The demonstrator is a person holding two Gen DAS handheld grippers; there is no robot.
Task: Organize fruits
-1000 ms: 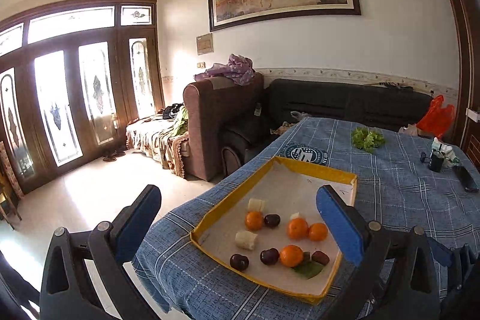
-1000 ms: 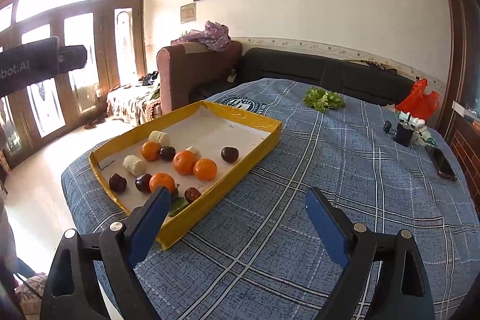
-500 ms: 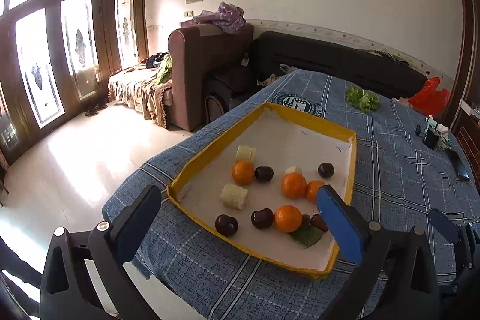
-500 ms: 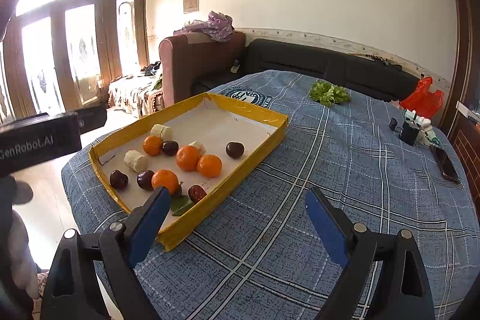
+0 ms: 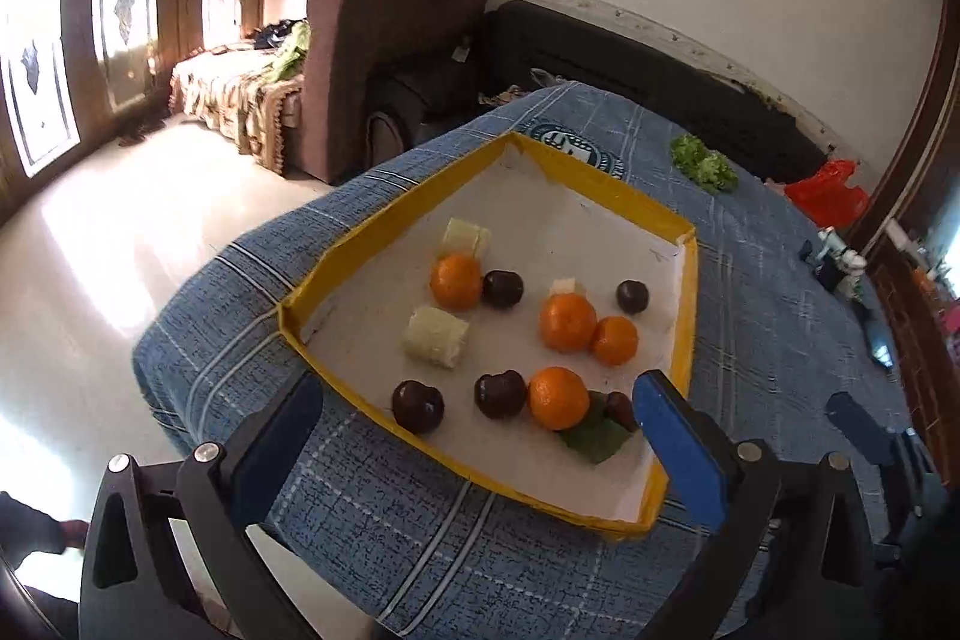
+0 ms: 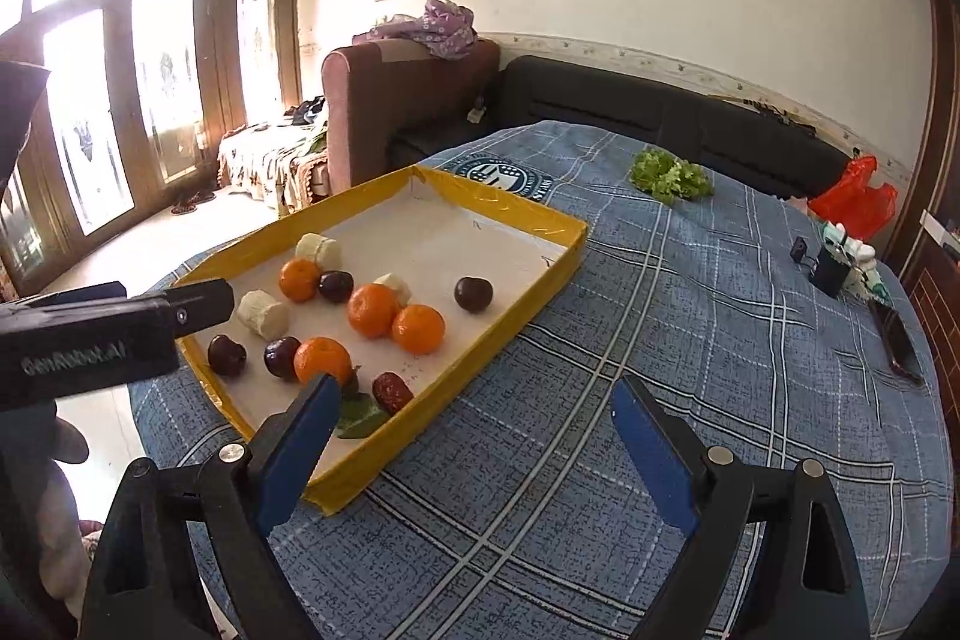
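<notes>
Hovering left gripper [image 5: 474,436] near yellow tray [image 5: 672,220], jaws open, empty; aiming squarely over nearest mandarin [image 5: 558,397], avoiding neighbouring cherry [image 5: 501,394]. Right gripper [image 6: 474,442] likewise gaping, idle.

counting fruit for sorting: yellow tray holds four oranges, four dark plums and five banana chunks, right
Not quite: the yellow tray holds three banana chunks, not five. The right wrist view shows them, along with four oranges and four dark plums.
</notes>
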